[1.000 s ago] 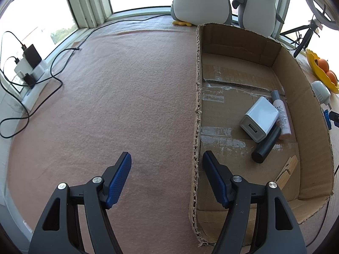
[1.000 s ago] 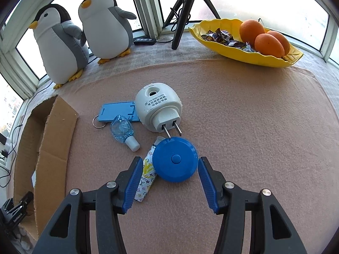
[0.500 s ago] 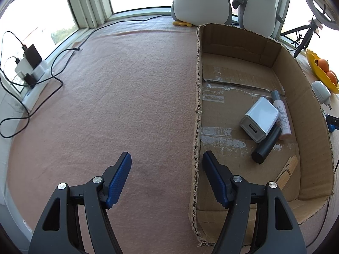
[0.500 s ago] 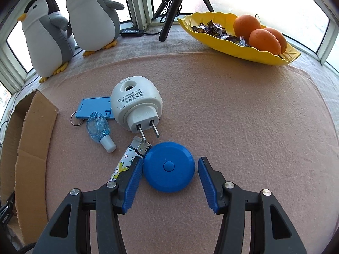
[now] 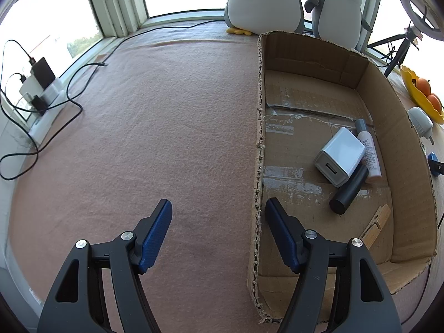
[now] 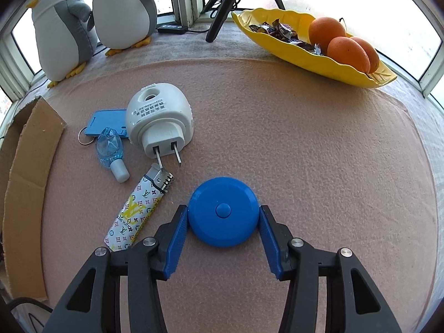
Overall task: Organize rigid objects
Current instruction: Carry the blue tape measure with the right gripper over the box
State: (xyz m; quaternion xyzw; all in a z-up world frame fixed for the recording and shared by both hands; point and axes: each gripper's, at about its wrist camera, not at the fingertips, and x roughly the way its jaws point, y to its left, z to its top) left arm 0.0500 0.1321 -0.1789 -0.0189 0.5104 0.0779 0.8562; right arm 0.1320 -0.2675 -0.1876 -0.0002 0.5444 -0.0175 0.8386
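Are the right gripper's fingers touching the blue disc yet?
Touching. The right wrist view shows both fingers of the right gripper, which have just been closing, meeting the blue disc at its sides with no visible gap.

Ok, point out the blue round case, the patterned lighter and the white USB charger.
blue round case (image 6: 223, 211), right wrist view, centre button
patterned lighter (image 6: 136, 212), right wrist view, mid body
white USB charger (image 5: 340, 156), left wrist view, top face

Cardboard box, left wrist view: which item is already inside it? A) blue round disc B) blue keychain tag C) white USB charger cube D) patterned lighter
C: the white USB charger cube lies on the floor of the cardboard box, beside a black cylinder and a small white tube.
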